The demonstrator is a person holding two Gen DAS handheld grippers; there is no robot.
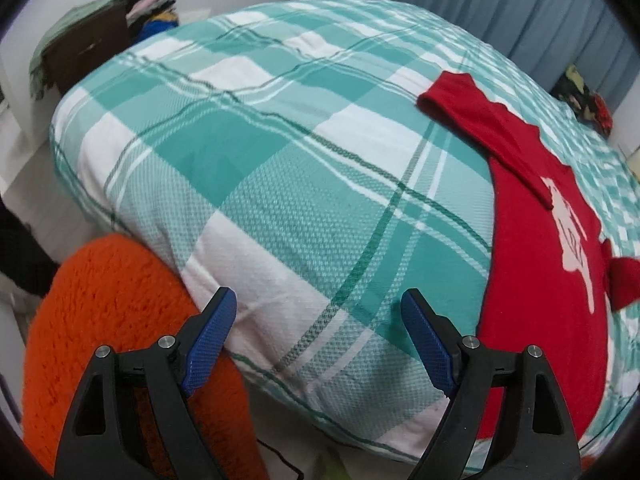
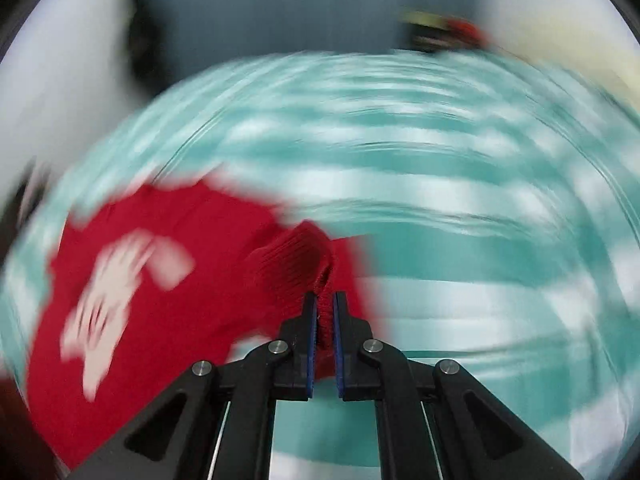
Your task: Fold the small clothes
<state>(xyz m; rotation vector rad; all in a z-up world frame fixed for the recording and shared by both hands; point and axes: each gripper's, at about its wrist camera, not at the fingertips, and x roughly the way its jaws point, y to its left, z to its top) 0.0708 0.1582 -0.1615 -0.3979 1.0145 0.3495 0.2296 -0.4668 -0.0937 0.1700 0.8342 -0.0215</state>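
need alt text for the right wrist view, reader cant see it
The right gripper is shut on a fold of a red top with a white print, which lies on a teal and white checked bedcover. The picture is heavily motion-blurred, so the background shows only vague pale and blue-grey shapes.

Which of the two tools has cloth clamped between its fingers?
The right tool: its jaws are shut on a ribbed edge of the red knit garment. The left tool gapes open, empty, over the teal plaid bedcover.
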